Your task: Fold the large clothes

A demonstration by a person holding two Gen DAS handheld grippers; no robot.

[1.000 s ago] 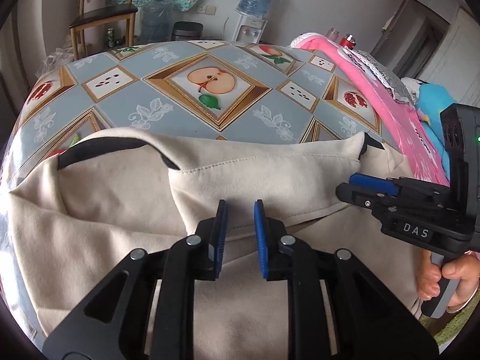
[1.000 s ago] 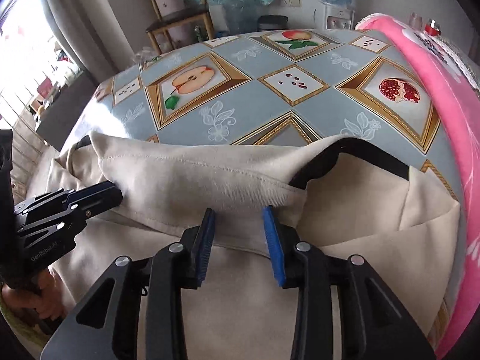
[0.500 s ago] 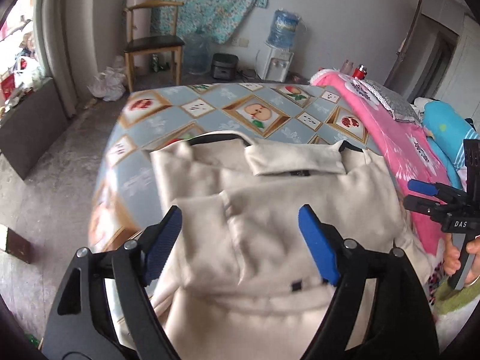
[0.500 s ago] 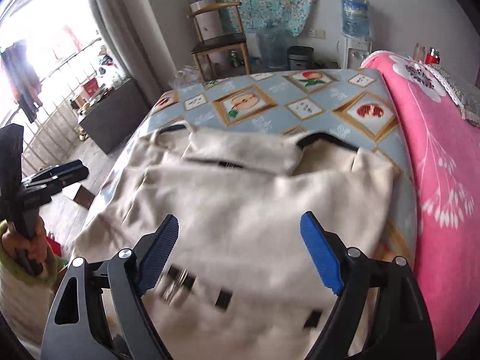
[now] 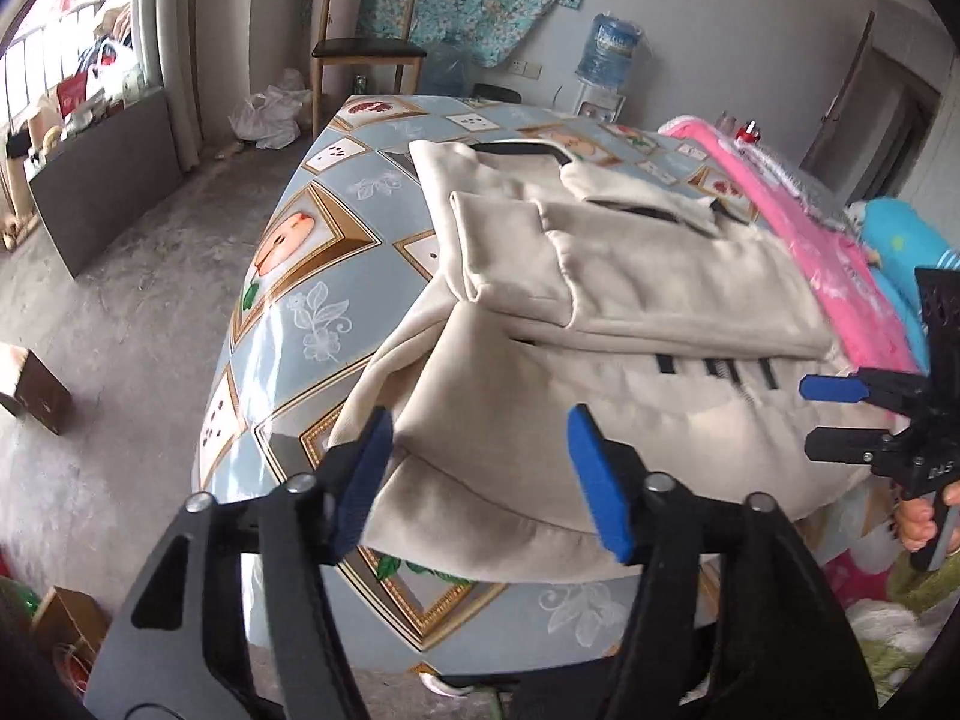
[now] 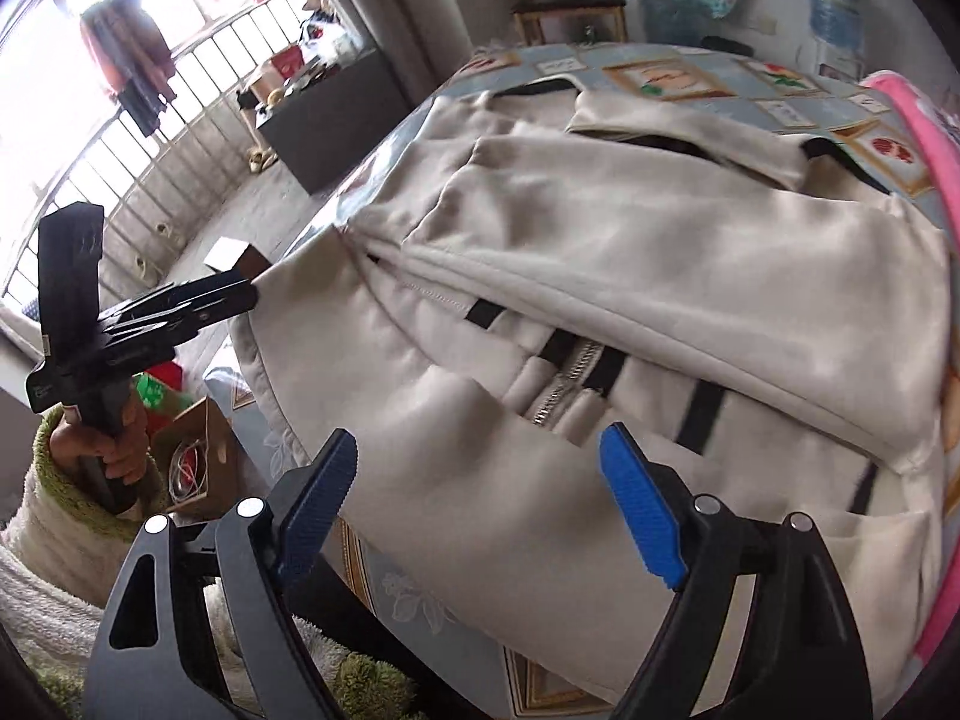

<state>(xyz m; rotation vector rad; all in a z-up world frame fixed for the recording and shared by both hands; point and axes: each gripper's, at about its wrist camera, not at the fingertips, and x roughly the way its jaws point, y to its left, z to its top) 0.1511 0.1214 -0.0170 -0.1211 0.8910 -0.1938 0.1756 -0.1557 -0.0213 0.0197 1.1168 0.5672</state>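
Left wrist view: we see the cream jacket [image 5: 600, 312] spread on the fruit-print tablecloth [image 5: 312, 276], sleeves folded across its chest. Our left gripper [image 5: 480, 474] hangs above the jacket's near hem, jaws apart and closing, nothing between the blue pads; cloth lies beyond and below them. The right gripper [image 5: 834, 414] shows beside the jacket's right edge.

Right wrist view: our right gripper [image 6: 480, 504] stands wide open over the jacket [image 6: 660, 276] near its zipper [image 6: 564, 384], touching nothing.
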